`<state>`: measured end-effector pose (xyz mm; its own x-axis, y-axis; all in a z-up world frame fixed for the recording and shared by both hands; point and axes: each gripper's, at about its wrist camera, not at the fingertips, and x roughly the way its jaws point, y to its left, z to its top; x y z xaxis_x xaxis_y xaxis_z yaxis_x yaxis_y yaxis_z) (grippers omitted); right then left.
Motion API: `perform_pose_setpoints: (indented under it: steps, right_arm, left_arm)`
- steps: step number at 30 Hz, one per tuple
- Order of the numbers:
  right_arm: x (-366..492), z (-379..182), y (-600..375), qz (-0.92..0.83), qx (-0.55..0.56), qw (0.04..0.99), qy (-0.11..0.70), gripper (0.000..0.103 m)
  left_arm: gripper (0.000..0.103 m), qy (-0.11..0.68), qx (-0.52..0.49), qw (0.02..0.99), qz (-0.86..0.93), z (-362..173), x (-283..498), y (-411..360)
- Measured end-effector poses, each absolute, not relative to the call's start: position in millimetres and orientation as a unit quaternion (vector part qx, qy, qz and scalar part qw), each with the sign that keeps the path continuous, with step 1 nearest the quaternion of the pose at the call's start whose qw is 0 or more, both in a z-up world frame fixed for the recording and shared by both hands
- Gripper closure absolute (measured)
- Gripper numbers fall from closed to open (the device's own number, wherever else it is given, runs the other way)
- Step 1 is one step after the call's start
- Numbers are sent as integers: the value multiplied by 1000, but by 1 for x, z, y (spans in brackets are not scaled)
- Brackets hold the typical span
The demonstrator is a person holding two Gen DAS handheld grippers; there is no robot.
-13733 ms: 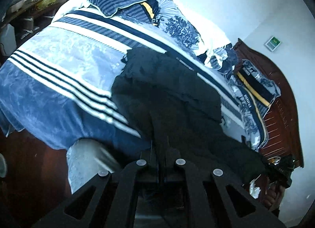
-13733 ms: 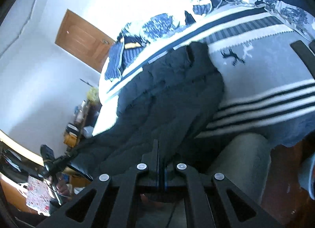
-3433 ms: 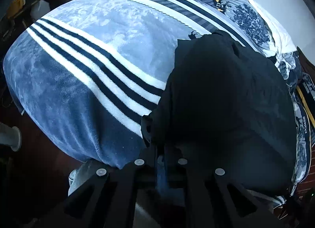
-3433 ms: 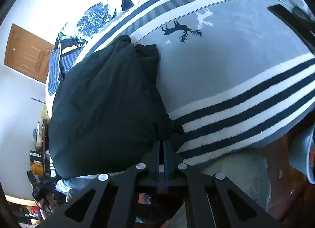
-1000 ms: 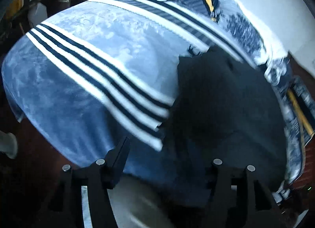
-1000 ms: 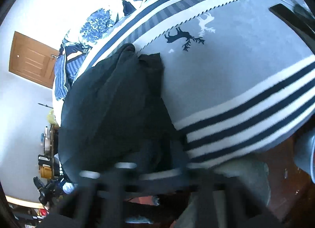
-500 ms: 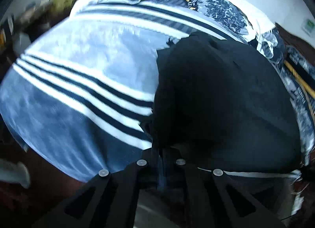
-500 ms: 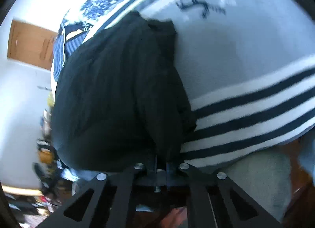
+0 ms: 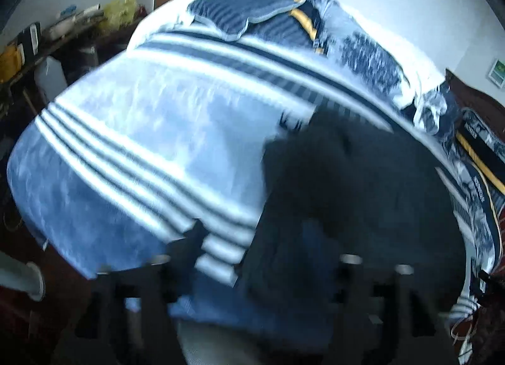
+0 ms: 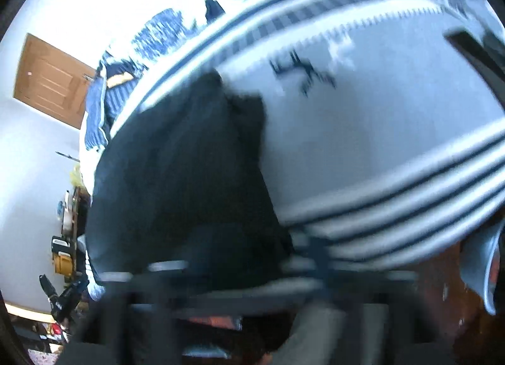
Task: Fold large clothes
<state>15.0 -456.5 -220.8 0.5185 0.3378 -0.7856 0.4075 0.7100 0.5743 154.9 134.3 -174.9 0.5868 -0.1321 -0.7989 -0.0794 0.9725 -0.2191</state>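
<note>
A dark coat (image 9: 356,194) lies on a bed, bunched into a compact heap near the foot edge, on the striped blanket (image 9: 135,150) that covers the mattress. Its collar end points up the bed toward the reindeer pattern (image 10: 303,74); its lower hem hangs at the blanket's near edge. Laid there, the garment sits within reach of both tools at once, likely so that the next fold can be taken from the hem.

The left gripper (image 9: 262,257) stands with its jaws wide apart, having just been opening, one finger over the blanket's stripes and the other over the coat's near edge; nothing is pinched between them. The right gripper (image 10: 240,270) also has its jaws spread, having just been opening, straddling the coat's hem at the blanket's edge, with cloth below but no pad pressing on it as far as the blurred frame shows.

Beyond the coat, rumpled blue-and-white bedding (image 9: 363,49) is heaped at the far side of the bed. A wooden door (image 10: 50,81) stands behind, and a cluttered shelf (image 9: 47,33) lines the wall.
</note>
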Motion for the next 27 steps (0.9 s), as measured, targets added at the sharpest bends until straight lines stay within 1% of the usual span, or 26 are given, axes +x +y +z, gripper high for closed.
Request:
perform_pose_setpoints:
  steps: [4,8,9,11,12,13,14,15,16,18,20,22,25,27]
  right_arm:
    - [77,-216,-458,2,386,783,487,19]
    - [144,-232,-460,10,391,769,506,20]
    - [158,-238,-464,15,401,761,509,22]
    - [186,-252,-468,19,411,745,525,24]
    - [202,-262,-468,12,406,737,540,32]
    - [213,-273,-468,6,403,731,550,44]
    - [223,-284,-468,2,402,721,564,53]
    - [229,-292,-467,6,409,712,571,76]
    - [231,-293,-468,10,412,709,572,91]
    - [229,-284,-459,-13,354,727,588,98]
    - [225,-276,-445,-40,289,747,598,99]
    - [226,-286,-434,-49,261,745,612,99]
    - [228,-296,-433,-49,278,743,607,99]
    - [219,-288,-445,-64,321,737,591,97]
  left_arm:
    - [28,479,-110,870,-40,-177,217,104]
    - [28,512,-91,853,-41,-195,283,79]
    - [28,526,-92,844,-38,-204,302,74]
    - [28,543,-93,834,-32,-218,328,67]
    - [29,550,-96,829,-26,-226,336,67]
    - [52,557,-101,824,-25,-236,345,64]
    - [74,564,-111,817,-33,-243,346,64]
    - [96,566,-120,814,-41,-247,346,63]
    - [97,555,-122,822,-43,-246,340,65]
    - [98,523,-87,847,-28,-245,324,67]
    - [98,529,-79,845,-8,-259,317,71]
    - [99,540,-68,839,7,-270,318,71]
    - [99,543,-59,837,43,-264,319,72]
    - [99,528,-75,844,55,-245,309,79]
